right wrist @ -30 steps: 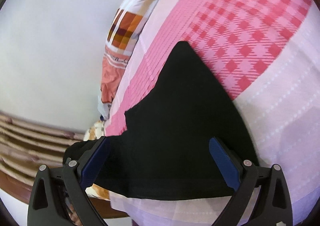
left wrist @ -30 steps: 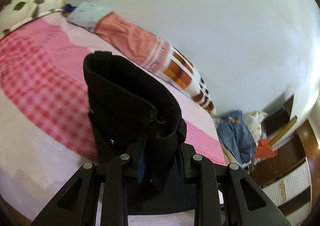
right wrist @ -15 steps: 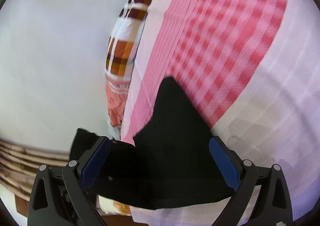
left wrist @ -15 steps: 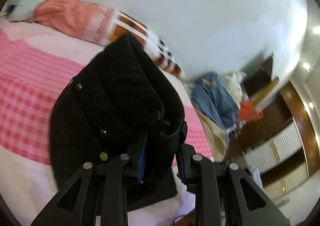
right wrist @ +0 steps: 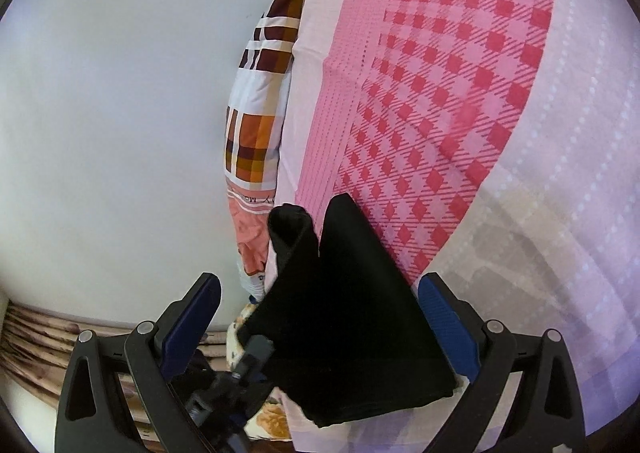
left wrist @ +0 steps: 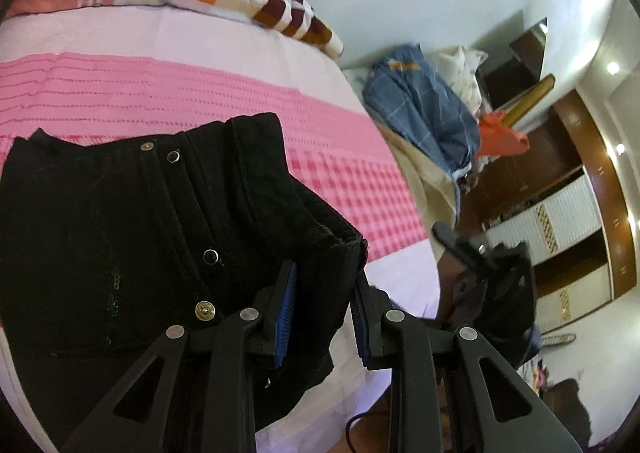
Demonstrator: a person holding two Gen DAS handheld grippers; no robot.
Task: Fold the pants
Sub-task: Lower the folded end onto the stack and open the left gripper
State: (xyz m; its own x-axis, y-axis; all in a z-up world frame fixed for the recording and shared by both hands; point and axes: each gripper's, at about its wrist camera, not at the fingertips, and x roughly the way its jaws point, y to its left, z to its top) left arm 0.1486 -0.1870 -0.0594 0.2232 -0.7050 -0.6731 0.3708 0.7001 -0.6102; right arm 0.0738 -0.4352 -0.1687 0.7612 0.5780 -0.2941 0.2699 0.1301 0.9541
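1. The left gripper (left wrist: pixel 322 313) has its blue-padded jaws clamped on the waistband of the black denim pants (left wrist: pixel 132 237).
2. The pants lie on the pink checked bedsheet (left wrist: pixel 168 89), near its front edge.
3. The right gripper (right wrist: pixel 320 317) has its jaws spread wide apart, gripping nothing, with folded black cloth beyond them.
4. A checked orange-and-white pillow (right wrist: pixel 256 121) lies at the far side by the wall.

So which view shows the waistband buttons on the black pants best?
The left wrist view: the pants face it, the brass button and snaps clear beside the left tongs. The right wrist view shows only plain folded black cloth.
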